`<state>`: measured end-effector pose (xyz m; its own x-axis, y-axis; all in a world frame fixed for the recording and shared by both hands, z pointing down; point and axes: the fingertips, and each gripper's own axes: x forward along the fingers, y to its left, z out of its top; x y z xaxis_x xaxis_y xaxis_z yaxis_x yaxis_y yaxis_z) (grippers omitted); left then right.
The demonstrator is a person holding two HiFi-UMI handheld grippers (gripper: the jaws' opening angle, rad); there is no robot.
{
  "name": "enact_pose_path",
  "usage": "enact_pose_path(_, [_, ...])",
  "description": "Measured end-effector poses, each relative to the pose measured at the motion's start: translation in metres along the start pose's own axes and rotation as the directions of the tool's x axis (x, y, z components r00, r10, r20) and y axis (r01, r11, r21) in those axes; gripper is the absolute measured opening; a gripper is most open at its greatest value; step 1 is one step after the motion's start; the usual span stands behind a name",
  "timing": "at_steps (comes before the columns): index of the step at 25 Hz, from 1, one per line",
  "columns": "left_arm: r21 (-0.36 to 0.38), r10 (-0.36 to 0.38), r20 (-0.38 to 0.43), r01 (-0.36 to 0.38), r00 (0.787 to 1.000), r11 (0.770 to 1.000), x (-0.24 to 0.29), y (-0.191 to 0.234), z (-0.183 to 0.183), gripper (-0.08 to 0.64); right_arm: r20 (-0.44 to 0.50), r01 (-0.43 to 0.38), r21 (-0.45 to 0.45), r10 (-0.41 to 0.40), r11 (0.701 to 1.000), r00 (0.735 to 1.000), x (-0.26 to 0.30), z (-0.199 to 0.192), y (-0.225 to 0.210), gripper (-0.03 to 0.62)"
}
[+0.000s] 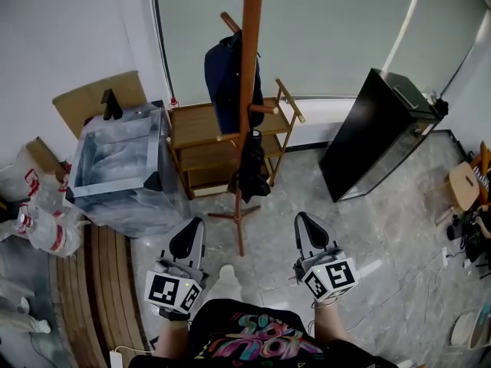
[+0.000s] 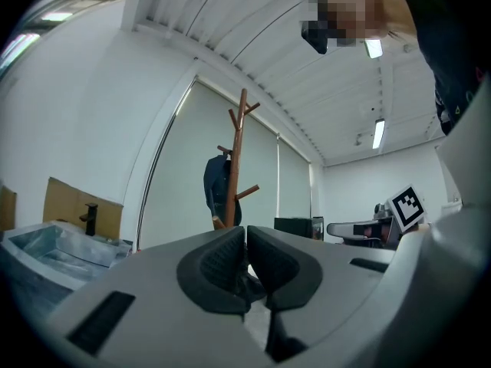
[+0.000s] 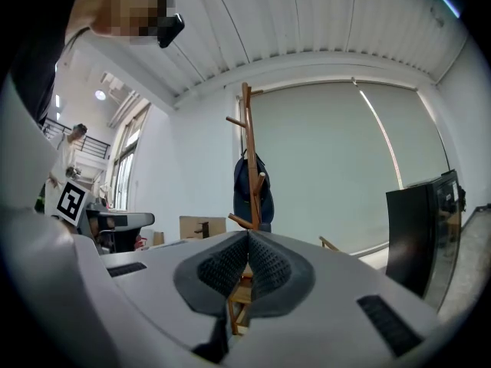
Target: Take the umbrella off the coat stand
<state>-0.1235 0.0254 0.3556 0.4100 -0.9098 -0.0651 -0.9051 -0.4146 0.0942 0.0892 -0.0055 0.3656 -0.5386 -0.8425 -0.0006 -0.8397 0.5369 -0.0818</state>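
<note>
Well, the grey stone floor (image 1: 383, 236) fills most of the head view, and a big pale window blind (image 1: 330, 29) covers the wall at the back. A tall black cabinet (image 1: 380, 133) stands on the right, near the blind. On the left is a big box wrapped in clear plastic (image 1: 115, 167). Just beside it is a low wooden shelf (image 1: 207, 140). The coat stand (image 1: 250, 60) is in front of the shelf, a brown wooden pole with pegs that stick out. A dark blue jacket (image 1: 222, 79) hangs high on it. The umbrella (image 1: 250, 165) is black and folded up. It hangs low on the coat stand, right beside the pole and above its feet. Both tools are near the person, well apart from the umbrella, and both point at the stand. The left gripper (image 1: 193, 228) has its two jaws pressed together, with nothing held between them. The right gripper (image 1: 304, 222) also has its jaws together and holds nothing. Each one has a white cube with black squares on its back end.
</note>
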Motion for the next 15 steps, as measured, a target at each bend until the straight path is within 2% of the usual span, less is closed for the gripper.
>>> enact_pose_path(7, [-0.006,-0.038,-0.012,0.038,0.999,0.999,0.065,0.068,0.000,0.034,-0.001,0.060,-0.002,-0.060,0.998,0.998,0.089,0.003,-0.022,0.015])
enact_pose_path(15, [-0.012,-0.063,-0.040,0.063,0.997,0.998,0.111,0.100,-0.007,0.032,-0.021,0.073,0.006,-0.073,0.997,0.997,0.140,-0.005,-0.039,0.015])
